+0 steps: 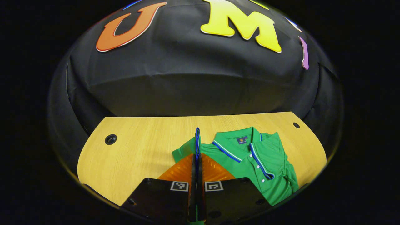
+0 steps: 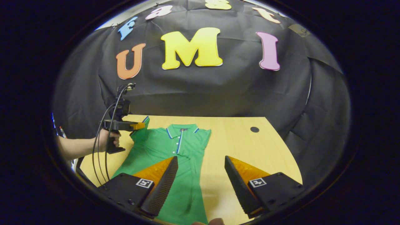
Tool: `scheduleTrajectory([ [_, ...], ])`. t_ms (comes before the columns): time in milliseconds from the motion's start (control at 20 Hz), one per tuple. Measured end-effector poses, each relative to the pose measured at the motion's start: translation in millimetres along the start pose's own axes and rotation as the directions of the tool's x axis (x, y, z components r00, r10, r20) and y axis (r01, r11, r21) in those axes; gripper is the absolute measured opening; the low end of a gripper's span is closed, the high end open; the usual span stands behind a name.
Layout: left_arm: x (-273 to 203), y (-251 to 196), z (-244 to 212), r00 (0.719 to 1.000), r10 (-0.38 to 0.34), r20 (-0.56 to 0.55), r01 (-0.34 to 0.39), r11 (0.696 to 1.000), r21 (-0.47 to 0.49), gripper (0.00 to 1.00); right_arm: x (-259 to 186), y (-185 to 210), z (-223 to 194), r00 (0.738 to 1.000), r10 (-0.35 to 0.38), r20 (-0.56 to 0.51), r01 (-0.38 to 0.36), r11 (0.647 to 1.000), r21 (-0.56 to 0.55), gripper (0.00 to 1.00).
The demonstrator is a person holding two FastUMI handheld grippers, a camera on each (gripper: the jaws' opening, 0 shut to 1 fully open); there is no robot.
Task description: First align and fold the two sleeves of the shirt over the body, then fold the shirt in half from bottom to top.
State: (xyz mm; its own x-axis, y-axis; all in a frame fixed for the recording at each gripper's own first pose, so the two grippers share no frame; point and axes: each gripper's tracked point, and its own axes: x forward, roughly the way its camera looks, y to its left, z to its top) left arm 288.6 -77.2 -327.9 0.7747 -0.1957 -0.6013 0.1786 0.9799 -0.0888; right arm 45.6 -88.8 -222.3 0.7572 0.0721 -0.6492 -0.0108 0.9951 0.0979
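Observation:
A green polo shirt with blue-and-white trim lies front up on the wooden table, collar toward the far wall. My left gripper is shut on the blue-trimmed hem of one sleeve, which stands up between the fingers. In the right gripper view the same shirt stretches toward me, and the left gripper, held by a hand, lifts that sleeve off the table. The shirt's other sleeve lies folded onto the body. My right gripper hangs open over the shirt's lower right edge, holding nothing.
The table has round cable holes near its far corners. Black cables hang from the left gripper. Bare wood lies left of the shirt in the left gripper view and right of it in the right gripper view.

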Motion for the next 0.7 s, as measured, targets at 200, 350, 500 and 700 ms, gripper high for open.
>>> scheduleTrajectory([
  [200,19,-41,-19,0.998,-0.015,-0.055,0.015,1.0,-0.001,0.05,-18,-35,-6,0.998,-0.058,0.01,0.058,0.998,0.025,0.95],
  [350,28,-62,-28,0.997,-0.03,-0.077,0.03,1.0,-0.006,0.06,-30,-58,-15,0.995,-0.1,-0.007,0.101,0.994,0.047,0.93],
  [500,27,-80,-24,0.996,-0.049,-0.069,0.048,0.999,-0.013,0.21,-38,-70,-17,0.993,-0.118,0.001,0.118,0.991,0.055,0.92],
  [700,-4,-83,-1,1.0,-0.029,-0.002,0.029,1.0,-0.006,0.98,-40,-63,-11,0.995,-0.094,0.025,0.092,0.994,0.064,0.93],
])
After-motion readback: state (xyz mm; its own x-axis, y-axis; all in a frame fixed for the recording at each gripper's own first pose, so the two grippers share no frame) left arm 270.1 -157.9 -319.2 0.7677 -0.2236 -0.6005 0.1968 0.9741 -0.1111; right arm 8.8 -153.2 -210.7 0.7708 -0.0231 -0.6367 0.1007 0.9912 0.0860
